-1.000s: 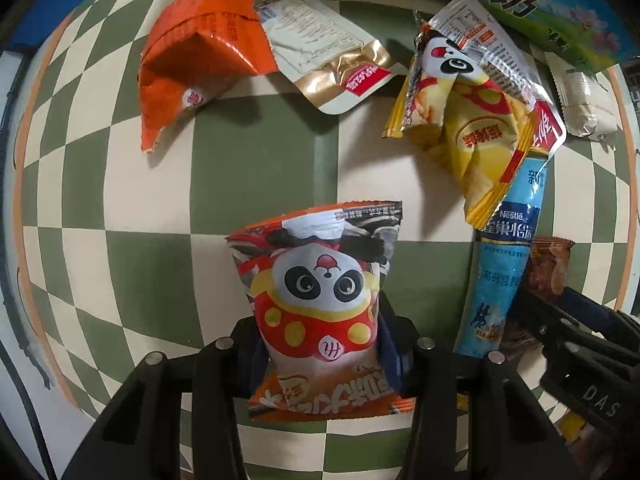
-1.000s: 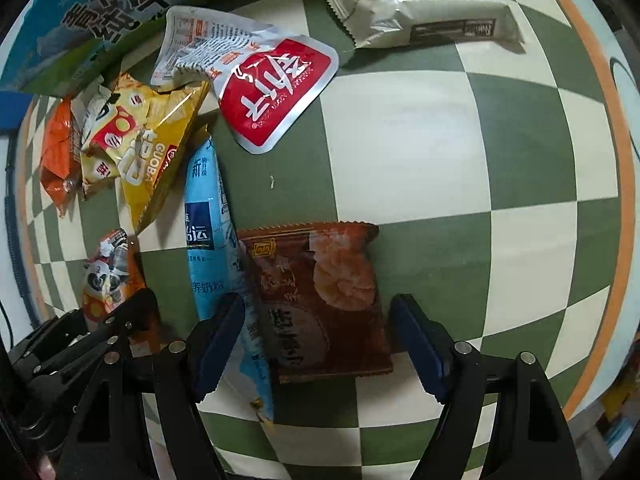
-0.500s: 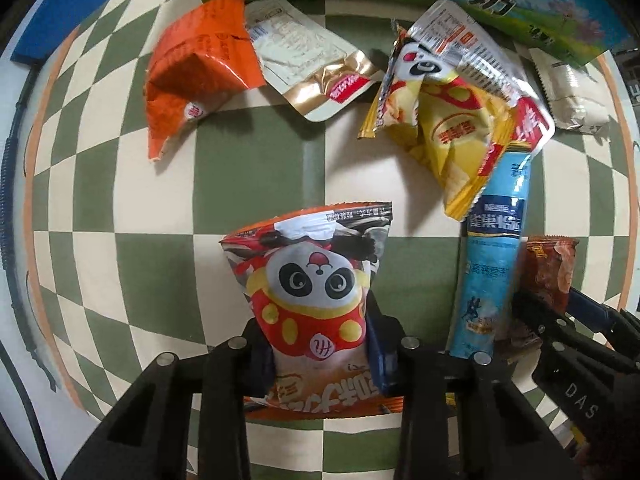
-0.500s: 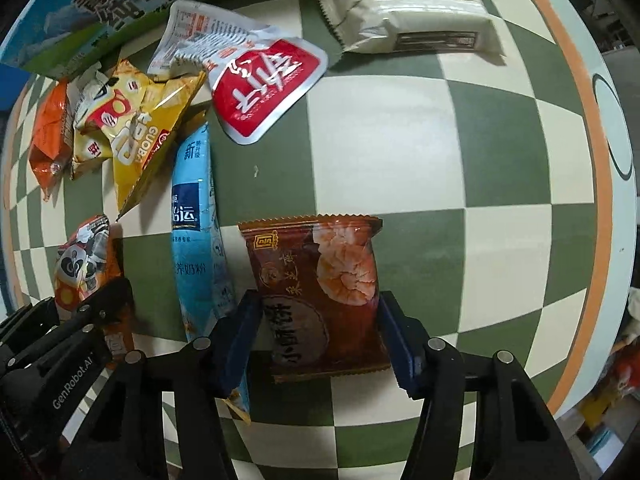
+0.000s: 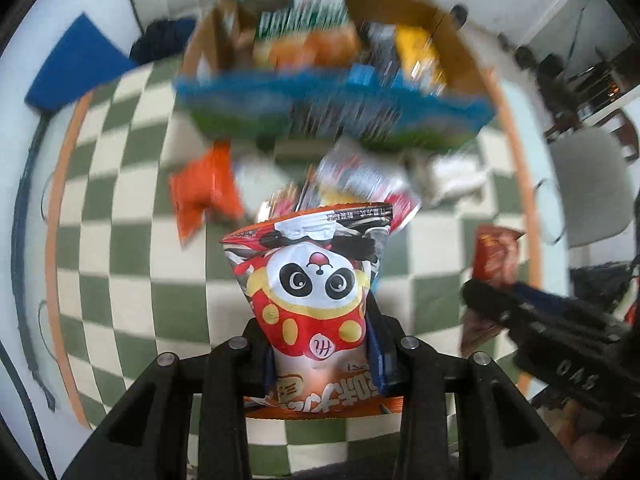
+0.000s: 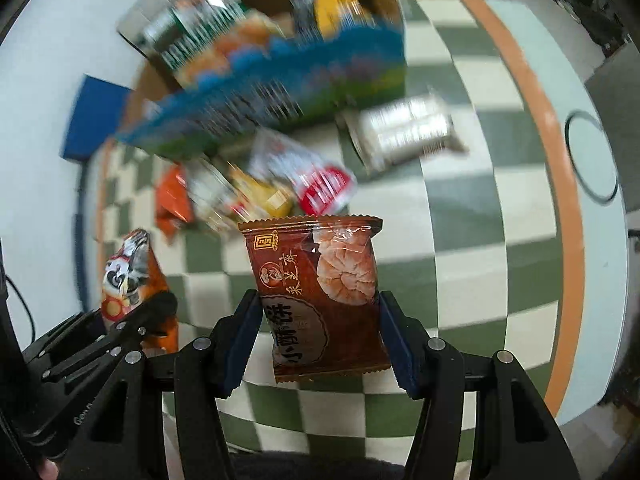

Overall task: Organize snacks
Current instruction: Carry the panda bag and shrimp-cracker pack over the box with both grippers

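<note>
Two bags ride up off the checked desk. Our left fingers squeeze the panda bag; our right fingers pinch the brown bag mid-frame. Loose bags may slip or bump the box at the top.

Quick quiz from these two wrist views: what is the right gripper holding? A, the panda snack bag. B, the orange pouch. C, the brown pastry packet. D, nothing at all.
C: in the right wrist view the right gripper has its blue pads pressed on both sides of the brown pastry packet, lifted clear of the checkered cloth; the panda snack bag is in the left gripper.
</note>
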Motion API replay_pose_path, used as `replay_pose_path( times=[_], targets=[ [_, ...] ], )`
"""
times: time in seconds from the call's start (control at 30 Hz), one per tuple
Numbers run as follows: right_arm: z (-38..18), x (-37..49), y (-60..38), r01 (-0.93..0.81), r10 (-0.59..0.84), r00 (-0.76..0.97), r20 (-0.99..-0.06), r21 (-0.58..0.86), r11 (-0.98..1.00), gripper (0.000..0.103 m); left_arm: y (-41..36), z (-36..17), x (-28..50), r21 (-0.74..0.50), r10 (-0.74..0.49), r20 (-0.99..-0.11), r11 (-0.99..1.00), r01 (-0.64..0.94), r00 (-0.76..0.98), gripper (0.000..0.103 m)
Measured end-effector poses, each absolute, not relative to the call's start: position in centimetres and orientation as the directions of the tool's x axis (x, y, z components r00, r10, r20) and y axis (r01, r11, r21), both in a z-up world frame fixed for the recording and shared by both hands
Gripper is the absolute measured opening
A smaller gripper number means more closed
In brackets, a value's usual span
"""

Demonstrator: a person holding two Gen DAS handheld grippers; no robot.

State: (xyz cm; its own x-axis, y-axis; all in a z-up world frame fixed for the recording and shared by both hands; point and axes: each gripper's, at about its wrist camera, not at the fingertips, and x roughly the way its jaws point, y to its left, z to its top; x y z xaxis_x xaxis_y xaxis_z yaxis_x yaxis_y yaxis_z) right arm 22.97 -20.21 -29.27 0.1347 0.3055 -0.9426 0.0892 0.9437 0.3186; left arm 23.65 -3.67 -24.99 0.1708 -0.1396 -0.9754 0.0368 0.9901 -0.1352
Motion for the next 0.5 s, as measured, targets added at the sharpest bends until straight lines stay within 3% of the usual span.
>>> replay_pose_path(
  times=[0.27,0.5],
  targets=[
    [-20.7,30.3,-20.7,0.038,0.382,0.234,-0.894,0.401,0.915,0.061,-2.6,-19.2,33.9,-0.222,-0.23,-0.949,0.973,0.061,0.216,0.032],
    [-21.1,40.0,-20.0,0.034,0.325,0.252,-0.912,0.344,0.938,0.061,-3.3,-21.3,43.6,-0.211,-0.216,-0.968,0.976,0.051,0.124,0.032]
  ],
)
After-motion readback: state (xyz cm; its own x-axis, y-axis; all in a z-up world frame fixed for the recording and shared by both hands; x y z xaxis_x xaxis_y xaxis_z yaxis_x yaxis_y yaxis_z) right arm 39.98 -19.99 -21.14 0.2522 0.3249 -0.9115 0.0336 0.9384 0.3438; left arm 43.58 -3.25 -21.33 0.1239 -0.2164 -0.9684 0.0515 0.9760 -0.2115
